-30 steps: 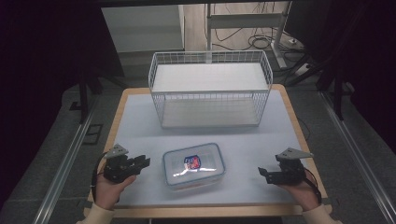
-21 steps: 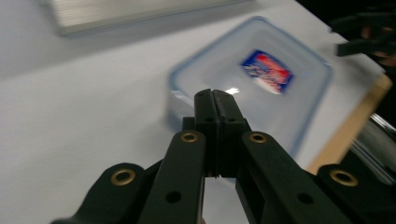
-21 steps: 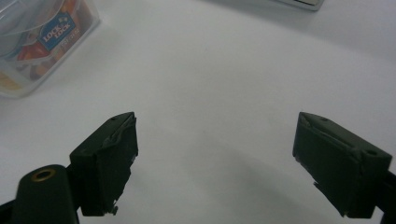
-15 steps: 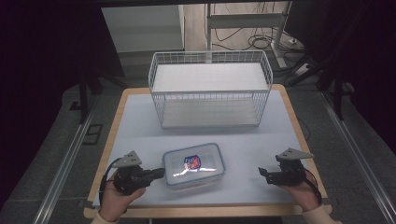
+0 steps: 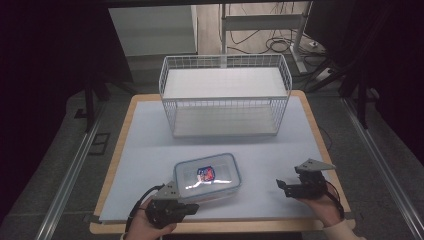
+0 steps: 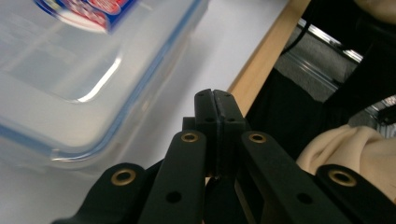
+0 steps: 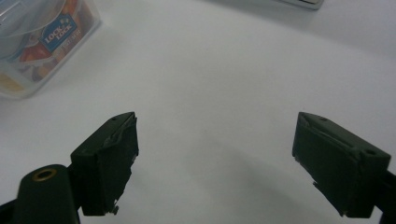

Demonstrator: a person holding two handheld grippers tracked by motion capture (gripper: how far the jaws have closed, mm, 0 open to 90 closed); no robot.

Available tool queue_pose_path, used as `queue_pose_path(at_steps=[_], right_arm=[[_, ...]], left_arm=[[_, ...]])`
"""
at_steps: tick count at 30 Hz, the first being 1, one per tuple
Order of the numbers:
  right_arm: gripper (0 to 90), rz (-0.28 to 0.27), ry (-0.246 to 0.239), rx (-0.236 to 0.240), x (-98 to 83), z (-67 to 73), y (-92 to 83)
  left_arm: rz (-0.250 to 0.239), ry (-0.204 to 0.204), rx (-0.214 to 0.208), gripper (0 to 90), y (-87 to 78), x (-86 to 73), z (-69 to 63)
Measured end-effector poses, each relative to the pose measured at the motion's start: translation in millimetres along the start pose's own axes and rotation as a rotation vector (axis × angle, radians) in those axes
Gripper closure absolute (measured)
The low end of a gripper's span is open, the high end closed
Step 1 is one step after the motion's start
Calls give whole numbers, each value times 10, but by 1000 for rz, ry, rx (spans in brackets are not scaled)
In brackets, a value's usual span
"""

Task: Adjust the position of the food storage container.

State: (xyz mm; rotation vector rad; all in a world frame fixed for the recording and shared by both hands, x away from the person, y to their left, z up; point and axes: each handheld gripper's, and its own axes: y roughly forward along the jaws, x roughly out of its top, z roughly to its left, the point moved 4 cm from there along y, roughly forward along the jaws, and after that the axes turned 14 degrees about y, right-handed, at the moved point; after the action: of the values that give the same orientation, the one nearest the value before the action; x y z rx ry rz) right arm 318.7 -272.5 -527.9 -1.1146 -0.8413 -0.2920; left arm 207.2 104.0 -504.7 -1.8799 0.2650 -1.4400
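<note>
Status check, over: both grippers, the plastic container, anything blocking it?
Left gripper shut, empty, by container's near-left corner. Right gripper open, empty, off to the right. Plastic container lidded, flat on table. Wire basket behind it, well apart; nothing blocking.

Only readable bit is the blue sticker (image 7: 60, 29) on the side of the clear plastic container (image 7: 32, 42); in the right gripper view it says "LOCK LOCK". The lid label (image 5: 206, 174) in the high view and left gripper view is too blurry to read.
</note>
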Motion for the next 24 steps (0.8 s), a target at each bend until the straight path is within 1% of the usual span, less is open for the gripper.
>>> queue_pose_path(at_steps=[3, 4, 8, 11, 13, 15, 16, 17, 18, 20, 21, 22, 24], right_arm=[[147, -2, 1, -1, 0, 0, -1], [147, -2, 0, 0, -1, 0, -3], [147, -1, -1, 3, -2, 5, 0], [147, 2, -1, 2, -4, 0, 7], [147, 2, 0, 1, -5, -4, 8], [147, -1, 3, 0, -3, -5, 2], [147, -2, 3, -1, -1, -5, -1], [148, -2, 3, 0, 0, -3, -3], [148, -1, 3, 0, -1, -2, -4], [148, 0, -1, -1, -2, 1, -1], [148, 0, 0, 0, -2, 3, 1], [149, 0, 0, 0, -2, 3, 1], [148, 2, -1, -1, -1, -2, 0]], left_arm=[[34, 3, 3, 900, 81, -42, 10], [41, -3, 8, 900, 104, -56, 15], [80, -7, 32, 900, 156, -115, 60], [107, -4, 63, 900, 182, -151, 106], [113, -12, 81, 900, 190, -169, 136], [129, -9, 103, 899, 186, -187, 177], [129, -17, 106, 900, 189, -192, 190], [128, -22, 96, 900, 188, -201, 204], [125, -27, 99, 900, 195, -205, 208], [143, -12, 122, 900, 205, -215, 221], [144, -11, 130, 900, 206, -216, 232], [148, -7, 130, 900, 200, -220, 247], [136, -21, 131, 900, 197, -223, 272]])
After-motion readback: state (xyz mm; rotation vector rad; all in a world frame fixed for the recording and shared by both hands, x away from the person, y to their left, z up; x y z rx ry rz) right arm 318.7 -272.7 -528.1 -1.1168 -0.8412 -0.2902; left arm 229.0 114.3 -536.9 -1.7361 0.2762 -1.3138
